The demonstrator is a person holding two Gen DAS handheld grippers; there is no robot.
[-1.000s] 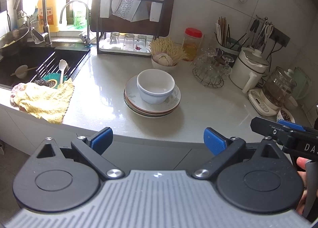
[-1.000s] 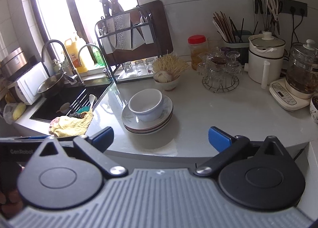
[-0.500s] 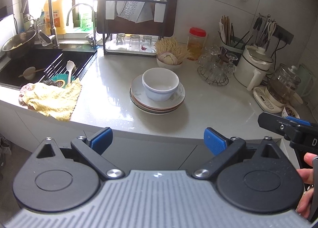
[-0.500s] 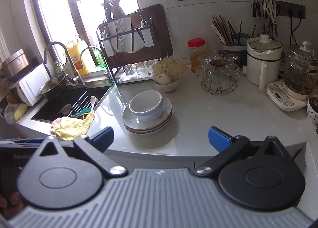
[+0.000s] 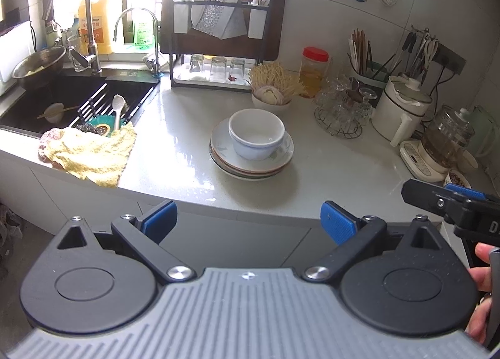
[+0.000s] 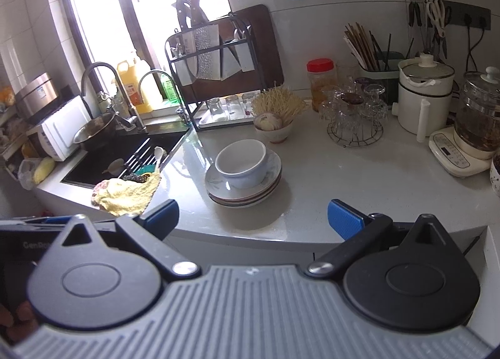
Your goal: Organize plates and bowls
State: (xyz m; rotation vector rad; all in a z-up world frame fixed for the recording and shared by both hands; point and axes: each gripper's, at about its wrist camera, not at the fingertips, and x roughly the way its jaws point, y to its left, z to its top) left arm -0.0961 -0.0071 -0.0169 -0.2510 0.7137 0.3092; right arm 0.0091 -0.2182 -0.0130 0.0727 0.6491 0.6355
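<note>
Both hand-held grippers, left and right, hang short of the desk edge, fingers spread apart and holding nothing. Over the last second the views have drawn back and risen slightly; the crockery has not shifted. A white bowl sits upright in the top of a stack of plates, straight ahead of both grippers and well apart from them. This nested pile would fit an arrangement completed or one awaiting sorting. Open desk lies ahead-right of the stack; a yellow cloth overhangs the near edge ahead-left, beside the sink; a glass rack stands beyond, to the right.
</note>
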